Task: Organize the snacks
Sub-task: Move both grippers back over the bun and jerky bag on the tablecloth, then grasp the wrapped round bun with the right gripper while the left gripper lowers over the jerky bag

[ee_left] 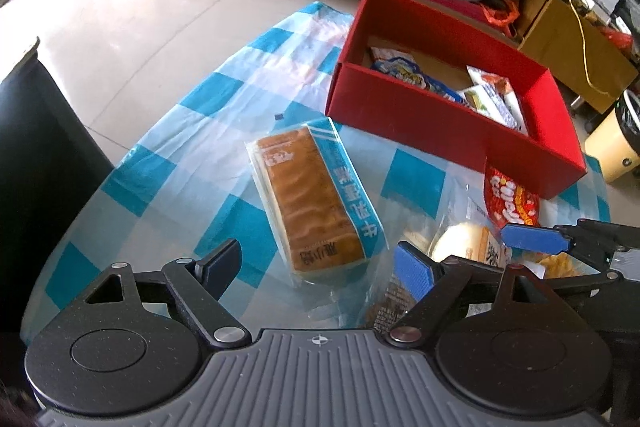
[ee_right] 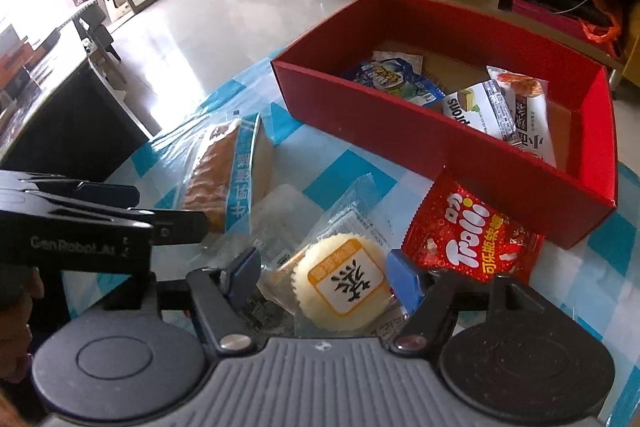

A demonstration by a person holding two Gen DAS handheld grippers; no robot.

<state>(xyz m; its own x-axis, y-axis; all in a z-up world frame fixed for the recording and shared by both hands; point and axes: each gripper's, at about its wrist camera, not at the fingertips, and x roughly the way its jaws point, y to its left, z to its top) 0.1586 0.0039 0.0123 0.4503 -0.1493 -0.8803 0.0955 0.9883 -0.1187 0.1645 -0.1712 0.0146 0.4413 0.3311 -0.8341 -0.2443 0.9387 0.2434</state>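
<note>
The right gripper stands apart astride the round pale cake in clear crinkly wrap, untouched; likely light, soft, squashable; pinch its rim gently; the left gripper is apart too.

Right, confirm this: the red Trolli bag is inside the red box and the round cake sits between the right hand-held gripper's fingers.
Wrong: the Trolli bag lies on the tablecloth outside the red box, per the right wrist view. The round cake is between the right hand-held gripper fingers.

bin cut off, box snacks half hidden
</note>
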